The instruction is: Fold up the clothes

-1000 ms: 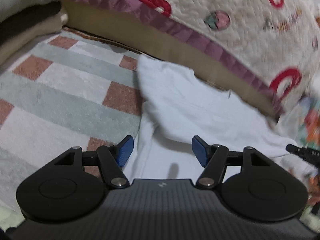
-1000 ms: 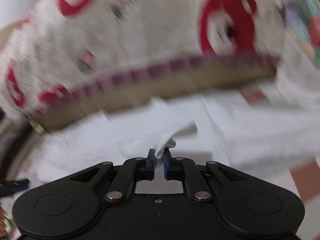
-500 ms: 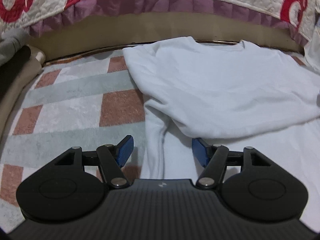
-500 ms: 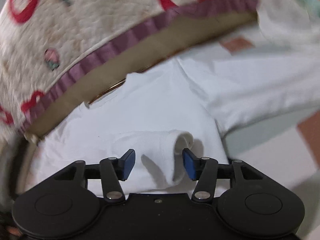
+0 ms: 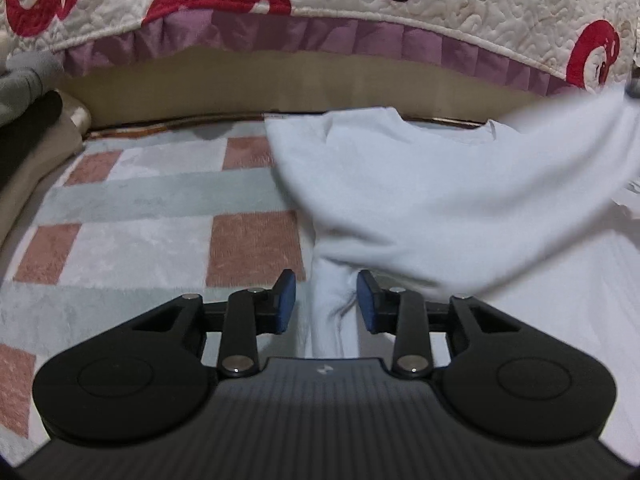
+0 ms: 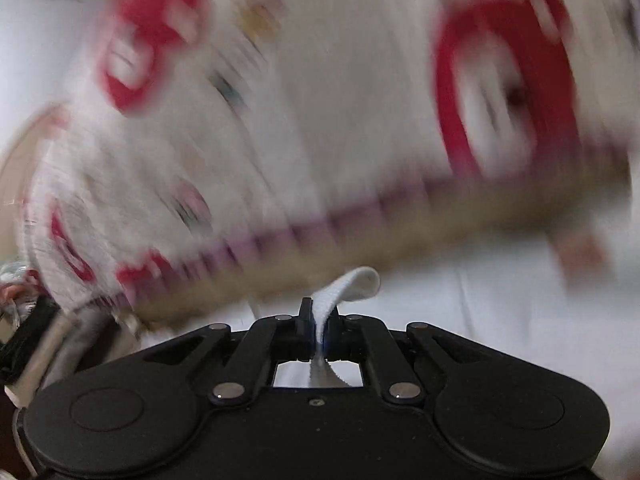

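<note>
The white shirt (image 5: pixel 420 200) is spread on a checked blanket (image 5: pixel 140 240) of pink, grey-green and pale squares, with its neckline turned toward a tan edge (image 5: pixel 320 80) under a quilted cover (image 5: pixel 480 20) printed with red shapes and trimmed in purple. The shirt's right-hand part is seen lifted and blurred in the left wrist view, rising toward the upper right corner of that picture.

The left tongs (image 5: pixel 326 300) are held low over the shirt's left side, where a narrow ridge of white cloth runs between the blue pads (image 5: pixel 286 300). Their jaws are closing, partly apart, and a gap is seen on either side of the ridge, so the cloth is not yet pinched.

The right tongs (image 6: pixel 318 328) are clamped nearly fully together on a strip of the shirt's white fabric (image 6: pixel 348 284), which is seen curling up and over above the fingers and hanging down behind them. The background of the right wrist view is heavily smeared; only the quilted cover and more white cloth can be made out.

Grey and dark folded cloth (image 5: pixel 28 92) is seen at the left edge of the left wrist view.
</note>
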`<action>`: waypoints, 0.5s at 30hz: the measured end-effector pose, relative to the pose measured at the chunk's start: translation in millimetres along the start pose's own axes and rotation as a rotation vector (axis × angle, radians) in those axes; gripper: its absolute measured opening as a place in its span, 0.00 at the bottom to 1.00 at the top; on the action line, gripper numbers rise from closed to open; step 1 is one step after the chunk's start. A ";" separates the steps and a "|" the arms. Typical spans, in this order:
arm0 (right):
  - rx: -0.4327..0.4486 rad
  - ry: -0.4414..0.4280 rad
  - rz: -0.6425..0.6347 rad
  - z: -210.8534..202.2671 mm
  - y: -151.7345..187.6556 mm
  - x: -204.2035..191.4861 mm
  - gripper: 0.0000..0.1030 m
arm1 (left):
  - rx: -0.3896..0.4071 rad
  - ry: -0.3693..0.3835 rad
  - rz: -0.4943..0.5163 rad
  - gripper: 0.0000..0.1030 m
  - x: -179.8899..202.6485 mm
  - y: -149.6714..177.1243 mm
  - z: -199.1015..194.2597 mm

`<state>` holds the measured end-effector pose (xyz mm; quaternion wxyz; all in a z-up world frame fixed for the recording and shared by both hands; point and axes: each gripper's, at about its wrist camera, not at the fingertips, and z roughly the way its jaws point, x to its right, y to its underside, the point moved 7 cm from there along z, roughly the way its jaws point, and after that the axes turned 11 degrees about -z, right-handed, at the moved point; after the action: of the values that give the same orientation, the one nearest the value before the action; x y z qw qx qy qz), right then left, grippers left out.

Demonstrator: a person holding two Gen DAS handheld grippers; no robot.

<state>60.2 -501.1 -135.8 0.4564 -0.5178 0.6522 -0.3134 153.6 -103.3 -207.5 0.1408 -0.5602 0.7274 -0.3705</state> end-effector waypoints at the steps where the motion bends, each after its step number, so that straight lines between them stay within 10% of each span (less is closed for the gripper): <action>1: -0.021 0.043 -0.040 1.8 -2.3 5.4 0.06 | -0.009 0.004 0.004 0.35 0.0 1.5 1.9; 10: -0.290 0.233 -0.112 31.1 43.1 45.9 0.06 | -0.006 -0.013 0.166 0.44 21.7 1.6 19.1; 12: -0.282 0.226 -0.113 30.5 42.7 46.7 0.07 | -0.018 0.003 0.142 0.18 19.6 -0.2 20.0; 15: -0.278 0.225 -0.122 29.7 44.6 50.0 0.06 | -0.046 0.035 0.066 0.11 11.2 -2.1 17.5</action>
<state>67.7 -535.3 -200.2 0.2849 -0.5763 0.7034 -0.3032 162.2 -120.5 -215.7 0.1271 -0.5323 0.7562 -0.3586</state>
